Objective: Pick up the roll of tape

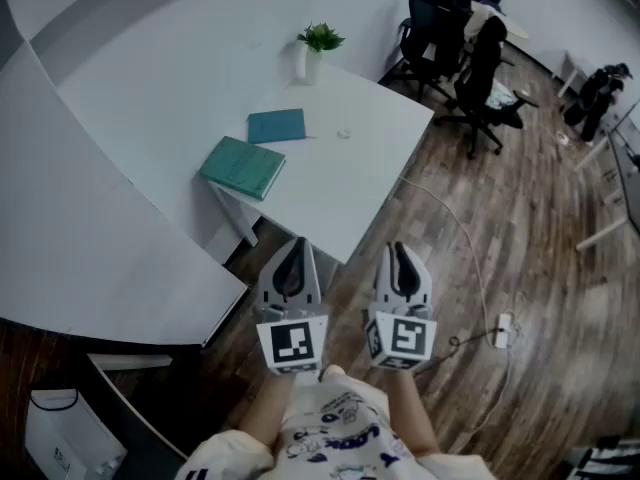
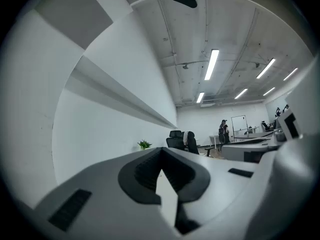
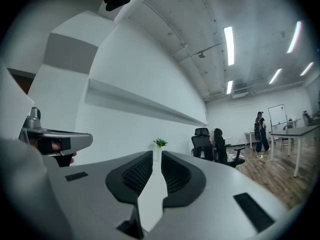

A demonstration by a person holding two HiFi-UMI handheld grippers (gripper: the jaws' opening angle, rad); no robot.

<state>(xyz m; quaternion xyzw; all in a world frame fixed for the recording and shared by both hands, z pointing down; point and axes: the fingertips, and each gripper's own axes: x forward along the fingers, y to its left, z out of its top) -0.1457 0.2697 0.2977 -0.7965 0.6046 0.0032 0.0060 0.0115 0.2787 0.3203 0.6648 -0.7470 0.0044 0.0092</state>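
Note:
A small pale ring, the roll of tape (image 1: 344,133), lies on the white table (image 1: 330,203) toward its far side; it appears only in the head view. Both grippers are held level side by side before the table's near corner, well short of the tape. My left gripper (image 1: 297,245) (image 2: 160,154) is shut, its tips touching with nothing in them. My right gripper (image 1: 399,249) (image 3: 156,156) shows a narrow slit between its pads, and the slit is empty. The left gripper's body (image 3: 55,141) shows at the left of the right gripper view.
Two teal books (image 1: 242,166) (image 1: 277,125) lie on the table's left part, and a potted plant (image 1: 319,40) stands at its far corner. A curved white counter (image 1: 100,228) runs along the left. Black office chairs (image 1: 440,28) stand beyond the table. A cable with a power strip (image 1: 503,330) lies on the wooden floor at right.

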